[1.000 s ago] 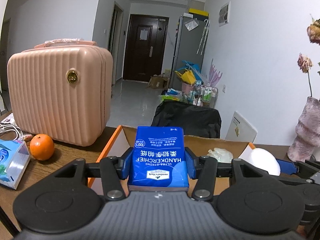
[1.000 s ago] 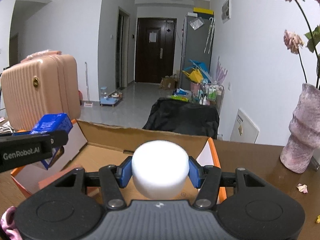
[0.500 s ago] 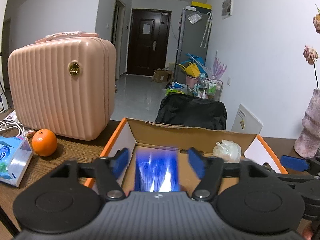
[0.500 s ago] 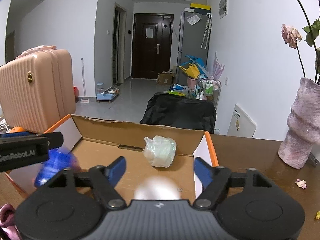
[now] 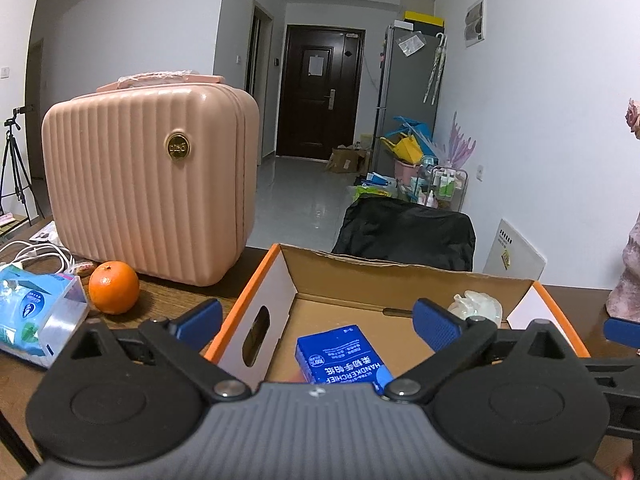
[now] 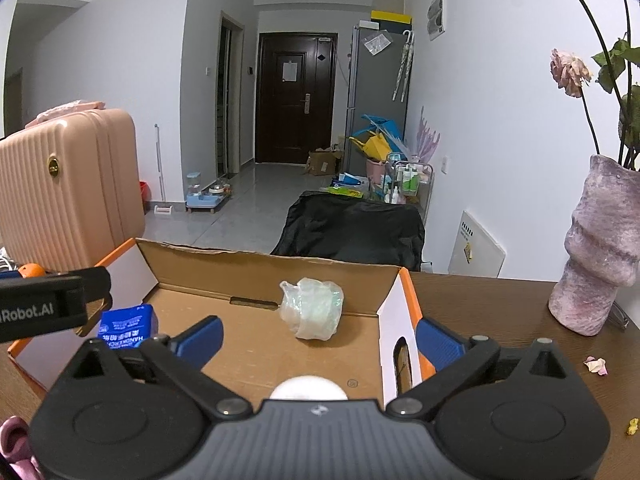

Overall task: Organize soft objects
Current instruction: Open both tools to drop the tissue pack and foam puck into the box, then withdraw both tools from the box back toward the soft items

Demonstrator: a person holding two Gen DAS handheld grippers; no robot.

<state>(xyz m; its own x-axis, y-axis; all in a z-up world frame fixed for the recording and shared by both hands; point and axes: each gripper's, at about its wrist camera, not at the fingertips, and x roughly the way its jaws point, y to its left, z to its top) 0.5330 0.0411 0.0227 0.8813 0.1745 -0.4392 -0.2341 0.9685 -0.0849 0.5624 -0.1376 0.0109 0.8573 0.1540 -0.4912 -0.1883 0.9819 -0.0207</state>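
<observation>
Both soft items lie in the cardboard box, both grippers wide open and empty.

The blue handkerchief tissue pack [image 5: 343, 356] lies flat on the floor of the cardboard box [image 5: 280, 276], near its left wall; the white round soft object [image 6: 309, 389] sits at the box's near edge, partly hidden behind the right gripper [image 6: 319, 340]. A crumpled clear plastic bag [image 6: 313, 309] rests against the box's far wall. The left gripper [image 5: 318, 324] hovers above the tissue pack, its fingers spread well apart and touching nothing; the right gripper's fingers are likewise spread, holding nothing. On the desk [image 5: 168, 292], left of the box, stand an orange [image 5: 114, 288], a pink suitcase [image 5: 148, 196] and a soft tissue packet [image 5: 36, 312]; a mauve vase [image 6: 600, 256] stands near the right edge.
</observation>
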